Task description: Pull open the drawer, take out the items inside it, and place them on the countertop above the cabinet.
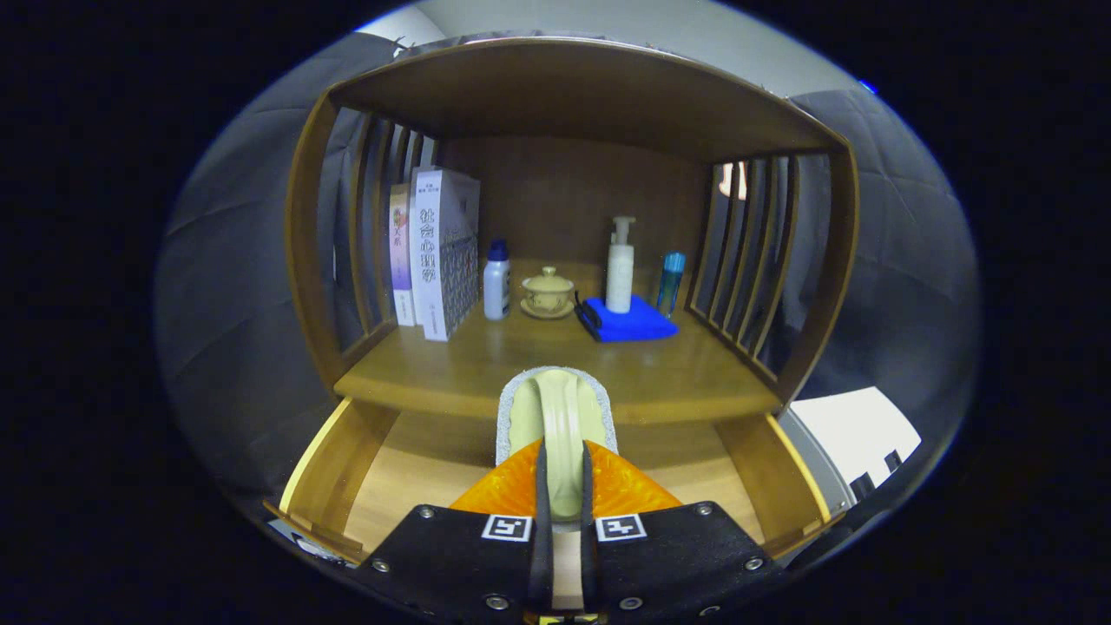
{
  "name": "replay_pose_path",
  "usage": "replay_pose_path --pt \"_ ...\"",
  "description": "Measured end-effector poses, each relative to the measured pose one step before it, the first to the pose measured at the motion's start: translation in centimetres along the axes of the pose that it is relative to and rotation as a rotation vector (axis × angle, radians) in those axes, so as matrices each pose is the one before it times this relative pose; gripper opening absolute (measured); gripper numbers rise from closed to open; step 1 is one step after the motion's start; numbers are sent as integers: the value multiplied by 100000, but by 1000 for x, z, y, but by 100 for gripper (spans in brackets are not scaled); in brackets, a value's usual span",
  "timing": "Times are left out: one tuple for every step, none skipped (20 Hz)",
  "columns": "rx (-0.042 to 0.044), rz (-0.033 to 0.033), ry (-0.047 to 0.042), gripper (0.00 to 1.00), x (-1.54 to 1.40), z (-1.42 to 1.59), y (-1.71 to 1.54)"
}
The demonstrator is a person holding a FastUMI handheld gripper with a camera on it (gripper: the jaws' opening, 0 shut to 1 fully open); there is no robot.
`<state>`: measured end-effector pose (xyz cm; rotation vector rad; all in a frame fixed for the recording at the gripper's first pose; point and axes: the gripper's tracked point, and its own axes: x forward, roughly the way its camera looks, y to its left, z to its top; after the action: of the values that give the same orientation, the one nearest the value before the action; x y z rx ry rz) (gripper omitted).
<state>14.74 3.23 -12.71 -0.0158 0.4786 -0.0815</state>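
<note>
My gripper (562,464) is shut on the raised middle handle of a pale yellow brush (555,408) with a grey bristle rim. The brush hangs above the open wooden drawer (328,451), and its far end reaches over the front edge of the countertop (434,369). Both fingers (512,490) press on the handle from either side. What shows of the drawer's floor, left and right of the fingers, is bare wood; the part under the brush and gripper is hidden.
On the countertop stand upright books (443,252) at the left, a white bottle with a blue cap (496,282), a lidded cup on a saucer (547,293), a pump bottle (620,265) on a blue cloth (638,325), and a blue bottle (670,278). Slatted sides and a wooden top enclose the shelf.
</note>
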Motion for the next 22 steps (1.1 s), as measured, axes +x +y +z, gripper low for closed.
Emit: replay_pose_path --pt "-1086 -811 -1409 13 1065 625 -354" --pt "-735 -723 -1013 13 1061 519 -362" --pt "-291 -182 -191 13 1150 270 -257" --pt "83 57 70 13 1249 140 -179" --pt "84 332 -117 13 1191 92 -193" --pt "104 -131 -618 13 1159 325 -182" --pt "402 -180 -661 13 1134 254 -113" --pt "839 1109 -449 13 985 366 216" --pt "224 749 -106 13 875 265 89" --pt "-817 -100 -357 13 872 247 -87" --pt "-1734 -64 512 13 822 -19 -142" --pt "-1151 -166 754 13 594 -358 -9" --pt "-629 95 -436 14 280 197 62" --pt "-836 975 -1463 16 661 207 93" --pt "-745 704 -763 18 453 93 13" --pt "-248 -130 -206 19 186 -191 -165" --pt "19 -168 -673 20 265 97 -101" --pt "-494 263 -916 21 308 40 -54" --pt "-621 272 -674 22 296 41 5" --pt "-266 600 -372 24 160 -24 186" --pt "239 2181 1213 26 -154 -379 324" --pt "1143 3810 1994 30 -463 -323 395"
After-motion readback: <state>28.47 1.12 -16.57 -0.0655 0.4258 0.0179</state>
